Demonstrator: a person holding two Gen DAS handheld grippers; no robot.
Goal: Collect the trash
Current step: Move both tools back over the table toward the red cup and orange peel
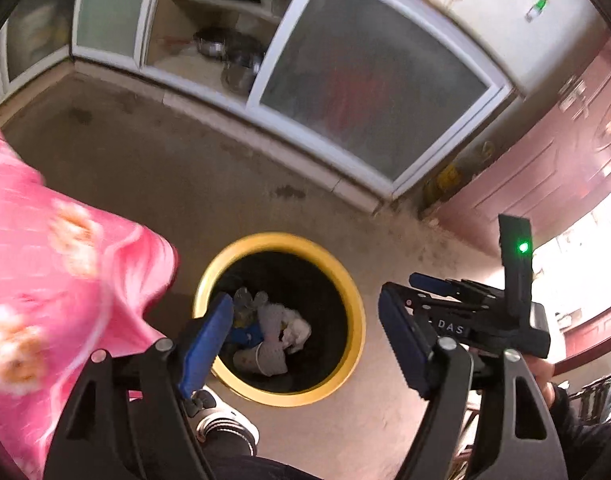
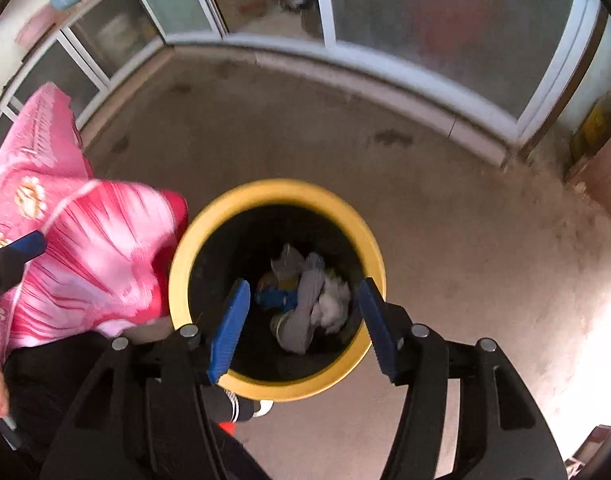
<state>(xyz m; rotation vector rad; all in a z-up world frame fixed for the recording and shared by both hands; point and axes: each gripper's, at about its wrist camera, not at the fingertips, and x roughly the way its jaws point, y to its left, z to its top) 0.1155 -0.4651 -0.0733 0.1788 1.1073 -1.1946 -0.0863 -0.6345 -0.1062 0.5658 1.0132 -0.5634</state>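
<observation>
- The yellow-rimmed bin [image 2: 279, 196] stands on the bare concrete floor [image 2: 445, 216], its inside black, seen from above in both wrist views.
- The trash [image 2: 305, 300] lies at the bottom of the bin: crumpled white paper [image 2: 333, 304], a pale cup [image 1: 261, 360] on its side, a blue scrap [image 2: 275, 298] and a clear plastic piece, all heaped together and touching.
- The right gripper [image 2: 303, 328] hangs over the bin's mouth, pointing steeply down; its jaws stand spread, blue pads [image 2: 229, 332] at 9 and 3 o'clock of the heap, with nothing between them but open air above the trash.
- The left gripper [image 1: 305, 348] hovers over the same bin, jaws spread wide and empty; its left pad [image 1: 205, 344] overlaps the rim at 9 o'clock, its right pad sits past the rim at 3 o'clock.
- In the left wrist view the right gripper's body shows at 3 o'clock, with a green light [image 1: 523, 247] lit on it.
- A pink flowered cloth [image 2: 85, 248] hangs at 9 o'clock of the bin, its edge just beside the rim.
- A shoe [image 1: 225, 420] with a dark trouser leg stands at 6 o'clock, close against the bin.
- Cabinets with frosted sliding doors [image 1: 369, 92] run along the floor at 12 o'clock; one bay is open, with metal pots [image 1: 225, 48] on its shelves.
- A reddish door [image 1: 545, 168] stands at 2 o'clock in the left wrist view.
</observation>
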